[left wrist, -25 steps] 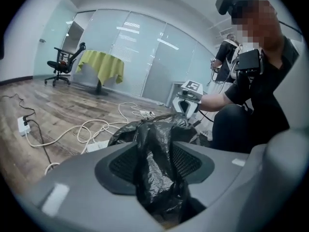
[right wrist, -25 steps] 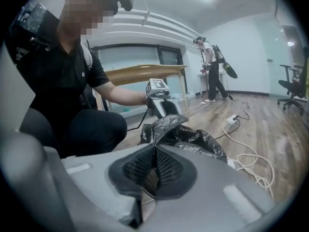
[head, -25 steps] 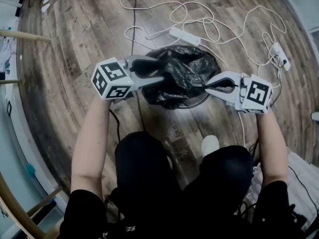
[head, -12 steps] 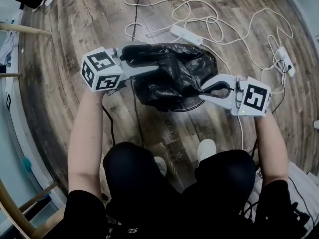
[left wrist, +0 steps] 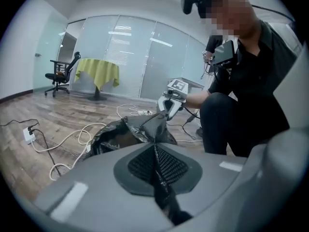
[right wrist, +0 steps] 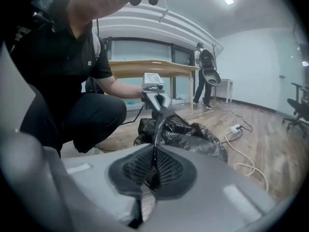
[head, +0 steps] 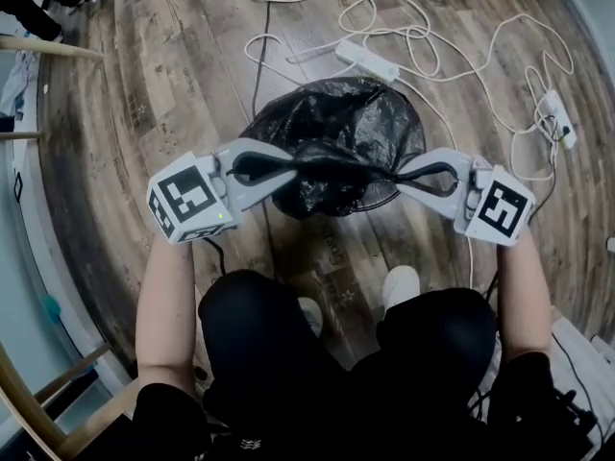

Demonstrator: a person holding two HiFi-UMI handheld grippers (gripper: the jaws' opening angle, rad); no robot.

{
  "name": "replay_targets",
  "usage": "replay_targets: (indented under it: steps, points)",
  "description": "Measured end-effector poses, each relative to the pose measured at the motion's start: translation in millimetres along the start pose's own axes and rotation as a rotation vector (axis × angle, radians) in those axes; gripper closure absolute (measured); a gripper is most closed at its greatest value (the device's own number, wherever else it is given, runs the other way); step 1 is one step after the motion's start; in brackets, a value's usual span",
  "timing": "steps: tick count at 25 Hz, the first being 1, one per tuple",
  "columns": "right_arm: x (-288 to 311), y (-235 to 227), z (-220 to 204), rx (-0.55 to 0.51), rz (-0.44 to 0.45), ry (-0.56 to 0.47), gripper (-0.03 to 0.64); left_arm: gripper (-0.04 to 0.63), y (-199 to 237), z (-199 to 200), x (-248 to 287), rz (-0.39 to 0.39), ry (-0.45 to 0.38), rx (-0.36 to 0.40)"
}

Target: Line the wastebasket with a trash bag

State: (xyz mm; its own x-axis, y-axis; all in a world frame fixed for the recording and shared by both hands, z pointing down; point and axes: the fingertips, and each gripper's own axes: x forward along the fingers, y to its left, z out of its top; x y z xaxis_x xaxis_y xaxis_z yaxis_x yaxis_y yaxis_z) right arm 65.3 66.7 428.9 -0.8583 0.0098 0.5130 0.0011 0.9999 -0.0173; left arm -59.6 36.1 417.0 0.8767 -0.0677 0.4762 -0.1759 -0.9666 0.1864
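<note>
A black trash bag (head: pixel 341 133) lies crumpled over the wastebasket, of which only a strip of wire rim (head: pixel 377 198) shows on the wooden floor. My left gripper (head: pixel 294 161) has just been closing and now pinches the bag's near edge between its pads. My right gripper (head: pixel 395 173) is shut on the same edge, a little to the right. The film runs taut between the two. In the left gripper view black film (left wrist: pixel 155 153) is clamped in the shut jaws. The right gripper view also shows the film (right wrist: pixel 154 161) clamped.
White power strips (head: pixel 365 60) (head: pixel 555 113) and looping cables lie on the floor beyond the basket. Wooden furniture legs (head: pixel 48 48) stand at the left. My knees and a white shoe (head: pixel 402 281) are just behind the basket. A person (right wrist: pixel 205 71) stands by a distant table.
The left gripper has swung back toward me from the bag's far left side and closed on the near edge. That edge now stretches between both grippers. The right gripper has barely moved.
</note>
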Motion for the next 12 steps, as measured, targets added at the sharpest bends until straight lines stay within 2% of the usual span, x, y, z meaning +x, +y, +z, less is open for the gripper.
replay_targets:
  steps: [4, 9, 12]
  points:
    - [1.6, 7.4, -18.3, 0.013, -0.038, 0.000, 0.612, 0.588, -31.7, -9.0, 3.4, -0.023, -0.008, 0.032]
    - [-1.8, 9.7, -40.7, 0.059, -0.038, 0.028, 0.613, 0.588, -51.5, -25.3, 20.9, -0.084, 0.073, 0.067]
    - [-1.2, 17.6, -52.7, 0.047, -0.020, 0.092, 0.614, 0.588, -62.0, -33.9, 30.8, -0.108, 0.109, 0.070]
